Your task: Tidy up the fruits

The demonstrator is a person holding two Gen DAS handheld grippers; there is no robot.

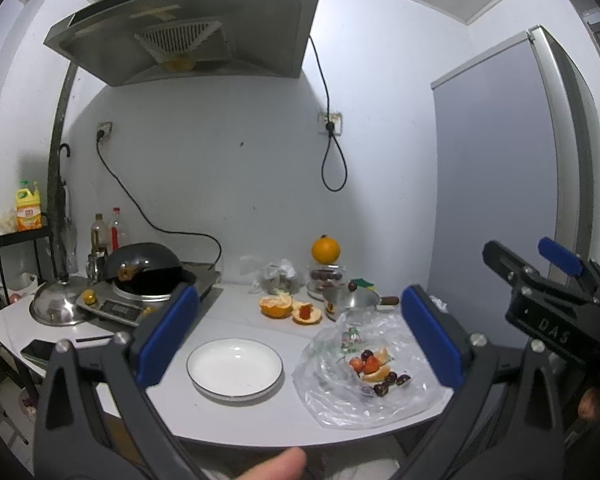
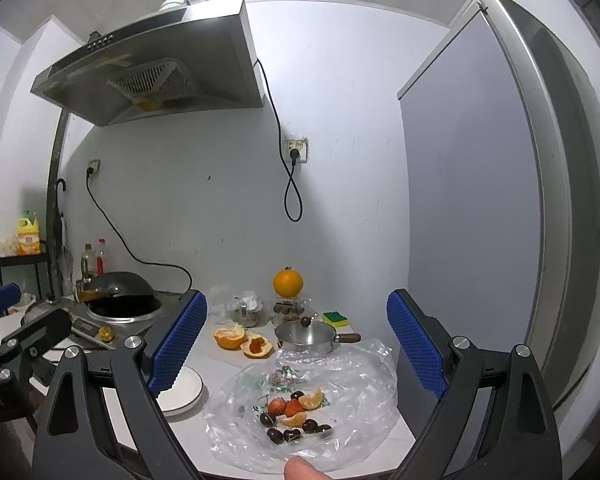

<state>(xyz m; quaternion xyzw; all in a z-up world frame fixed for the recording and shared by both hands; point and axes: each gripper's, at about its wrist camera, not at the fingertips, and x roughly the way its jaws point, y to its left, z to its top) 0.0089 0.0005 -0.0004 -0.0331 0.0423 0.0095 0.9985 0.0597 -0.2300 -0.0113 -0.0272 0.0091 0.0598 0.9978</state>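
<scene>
Both grippers spread wide, nothing held. Left gripper [image 1: 300,340]: ribbed blue pads, black frame; round white glazed plate [image 1: 235,367] sits between its fingers, crinkly clear plastic bag [image 1: 340,392] just inside the right pad. Right gripper [image 2: 298,344]: bag w/ strawberries [image 2: 285,407], orange wedges [image 2: 311,400] & glossy dark cherries [image 2: 275,435] lies below-center between fingers; plate by its left pad.

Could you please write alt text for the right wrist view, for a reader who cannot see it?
The open right gripper hovers over a white counter, framing a clear plastic bag holding strawberries, orange segments and dark cherries. An empty white plate sits left of the bag, with a small steel pot behind.
</scene>
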